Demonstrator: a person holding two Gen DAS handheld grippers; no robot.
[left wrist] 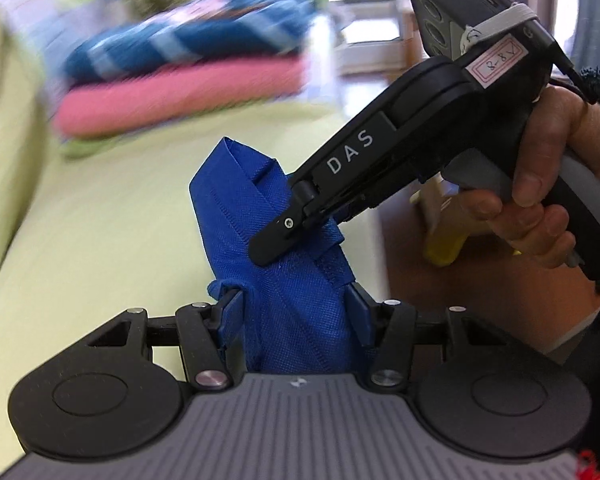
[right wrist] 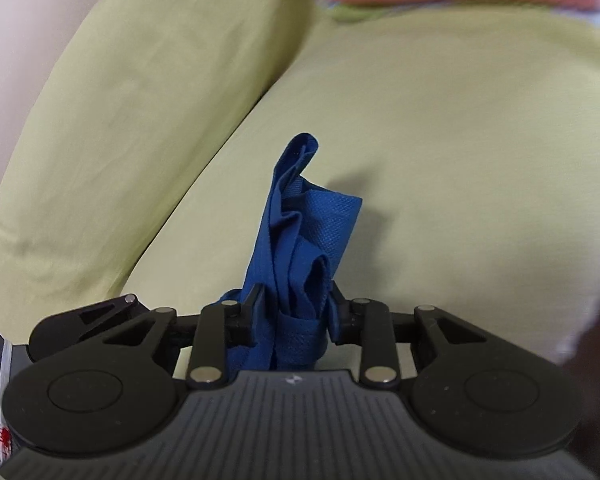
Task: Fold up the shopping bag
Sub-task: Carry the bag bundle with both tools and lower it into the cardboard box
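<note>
The blue woven shopping bag (left wrist: 260,220) is bunched into a narrow folded bundle and held up above the yellow-green bed. My left gripper (left wrist: 296,308) is shut on its lower part. My right gripper (left wrist: 276,240) comes in from the upper right in the left wrist view and is shut on the bundle higher up. In the right wrist view the bag (right wrist: 304,232) sticks up between the right gripper's (right wrist: 296,304) fingers, with its strap folds showing.
A stack of folded blankets, blue striped (left wrist: 188,36) over pink (left wrist: 180,100), lies at the back of the bed. A yellow-green pillow (right wrist: 140,120) lies on the left. The bed edge and dark floor (left wrist: 440,292) are on the right.
</note>
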